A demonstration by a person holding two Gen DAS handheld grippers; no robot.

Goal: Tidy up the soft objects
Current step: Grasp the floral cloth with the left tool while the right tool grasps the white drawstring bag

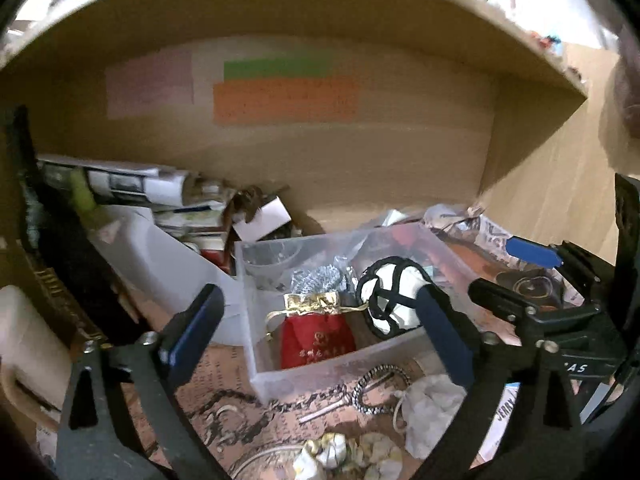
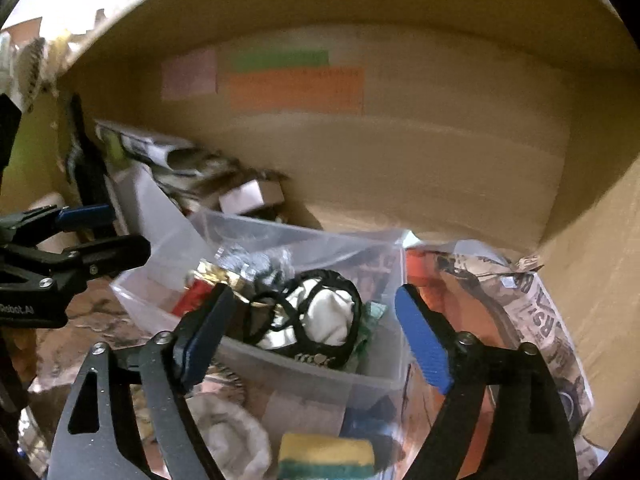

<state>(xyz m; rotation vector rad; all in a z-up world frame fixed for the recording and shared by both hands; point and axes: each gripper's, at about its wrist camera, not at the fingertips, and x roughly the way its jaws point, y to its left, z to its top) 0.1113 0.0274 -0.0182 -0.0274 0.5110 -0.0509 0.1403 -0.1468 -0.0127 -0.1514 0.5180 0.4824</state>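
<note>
A clear plastic bin (image 1: pixel 320 372) (image 2: pixel 304 364) sits on a cluttered shelf. In it lie a red pouch with a gold top (image 1: pixel 316 336) (image 2: pixel 196 290), a silver crinkled item (image 1: pixel 320 278) (image 2: pixel 256 260) and a white soft bundle wrapped in black cord (image 1: pixel 394 300) (image 2: pixel 320 318). My left gripper (image 1: pixel 320 328) is open and empty, its fingers astride the bin. My right gripper (image 2: pixel 316 332) is open and empty just above the white bundle; it also shows in the left wrist view (image 1: pixel 520 268).
In front of the bin lie a grey drawstring pouch (image 1: pixel 432 408) (image 2: pixel 228 436), a chain (image 1: pixel 240 412), a buckle (image 1: pixel 380 388) and a yellow-green sponge (image 2: pixel 326 456). Newspaper (image 2: pixel 544 320) lines the right side. A white bin (image 1: pixel 160 264) and stacked papers (image 1: pixel 132 184) stand at the left.
</note>
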